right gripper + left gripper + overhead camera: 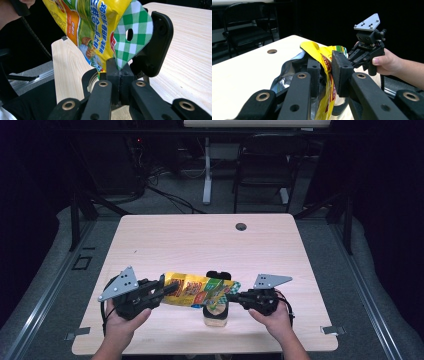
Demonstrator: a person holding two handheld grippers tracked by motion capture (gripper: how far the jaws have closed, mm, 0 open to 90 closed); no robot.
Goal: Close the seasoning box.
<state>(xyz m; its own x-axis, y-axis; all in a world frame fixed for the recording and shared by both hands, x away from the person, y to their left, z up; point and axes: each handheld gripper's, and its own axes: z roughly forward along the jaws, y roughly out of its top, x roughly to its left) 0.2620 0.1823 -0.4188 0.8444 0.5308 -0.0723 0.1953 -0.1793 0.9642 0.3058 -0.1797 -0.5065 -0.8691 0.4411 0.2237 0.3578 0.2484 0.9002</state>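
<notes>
Left gripper (162,292): clamped on open end of snack bag (197,291).
Right gripper (234,297): pinched tight on checkered end.
Jar (216,315): under bag, near table (200,240) edge, lid open.

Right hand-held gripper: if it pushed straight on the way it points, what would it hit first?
Probably the snack bag it already pinches, then the left hand-held gripper holding the bag's other end.
</notes>
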